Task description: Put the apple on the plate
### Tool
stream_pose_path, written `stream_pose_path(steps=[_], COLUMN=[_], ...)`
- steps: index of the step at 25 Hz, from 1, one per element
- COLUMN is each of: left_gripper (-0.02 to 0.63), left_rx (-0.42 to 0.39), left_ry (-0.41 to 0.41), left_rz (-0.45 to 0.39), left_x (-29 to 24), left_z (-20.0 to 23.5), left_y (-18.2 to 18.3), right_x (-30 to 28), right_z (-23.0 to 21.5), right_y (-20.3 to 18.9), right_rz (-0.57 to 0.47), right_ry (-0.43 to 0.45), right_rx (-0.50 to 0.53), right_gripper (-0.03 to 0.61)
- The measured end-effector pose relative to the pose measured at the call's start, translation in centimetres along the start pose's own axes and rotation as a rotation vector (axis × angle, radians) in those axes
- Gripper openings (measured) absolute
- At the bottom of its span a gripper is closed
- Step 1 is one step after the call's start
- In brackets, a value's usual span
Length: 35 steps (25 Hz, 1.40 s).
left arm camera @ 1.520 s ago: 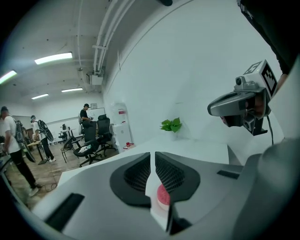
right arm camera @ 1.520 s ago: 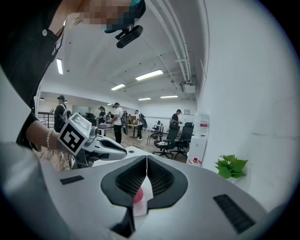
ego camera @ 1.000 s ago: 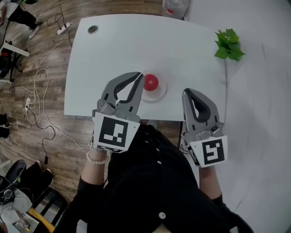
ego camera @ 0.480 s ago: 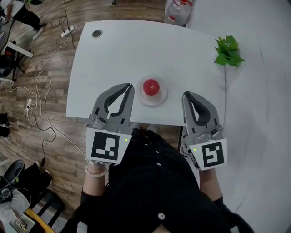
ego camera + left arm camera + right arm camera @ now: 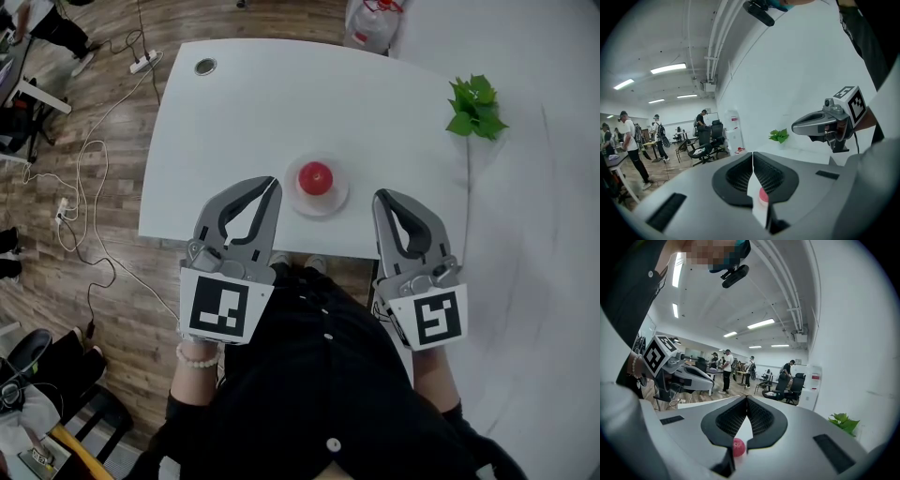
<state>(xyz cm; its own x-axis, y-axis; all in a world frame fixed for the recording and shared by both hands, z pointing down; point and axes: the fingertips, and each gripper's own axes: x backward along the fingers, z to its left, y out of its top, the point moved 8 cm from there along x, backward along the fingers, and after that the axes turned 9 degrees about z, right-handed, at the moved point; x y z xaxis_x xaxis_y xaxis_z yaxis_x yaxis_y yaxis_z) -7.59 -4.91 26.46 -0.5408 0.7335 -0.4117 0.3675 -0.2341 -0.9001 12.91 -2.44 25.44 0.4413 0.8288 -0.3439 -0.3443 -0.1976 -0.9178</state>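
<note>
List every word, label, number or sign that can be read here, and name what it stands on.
No words or numbers can be read.
Black-and-white square marker on the left gripper: a pattern, no letters.
Square marker on the right gripper: the same.
Red label on the white cabinet: too small to read.
Red print on the bag: blurred.

White surface (image 5: 244, 122) on a wooden floor (image 5: 37, 234), open office behind.
A round grommet (image 5: 205, 67) sits near its far left corner; a leafy green plant (image 5: 476, 105) stands just beside its right edge. Cables (image 5: 82, 159) and a power strip (image 5: 142, 63) trail over the floor at left (office chairs (image 5: 704, 143) and standing people (image 5: 630, 140) farther back).
</note>
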Motion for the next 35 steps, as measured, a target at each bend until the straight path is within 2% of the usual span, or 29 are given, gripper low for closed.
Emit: stream_pose_path(steps=[35], left_gripper=[0.018], left_rx=[0.017], left_ry=[-0.041], left_rz=[-0.005], left_x=[-1.0], left_z=[-0.6], left_y=[0.1], right_x=[0.1], right_z=[0.2], right_y=[0.0], right_rz=[0.027], right_ry=[-0.004], right_rx=[0.035], right_gripper=[0.041])
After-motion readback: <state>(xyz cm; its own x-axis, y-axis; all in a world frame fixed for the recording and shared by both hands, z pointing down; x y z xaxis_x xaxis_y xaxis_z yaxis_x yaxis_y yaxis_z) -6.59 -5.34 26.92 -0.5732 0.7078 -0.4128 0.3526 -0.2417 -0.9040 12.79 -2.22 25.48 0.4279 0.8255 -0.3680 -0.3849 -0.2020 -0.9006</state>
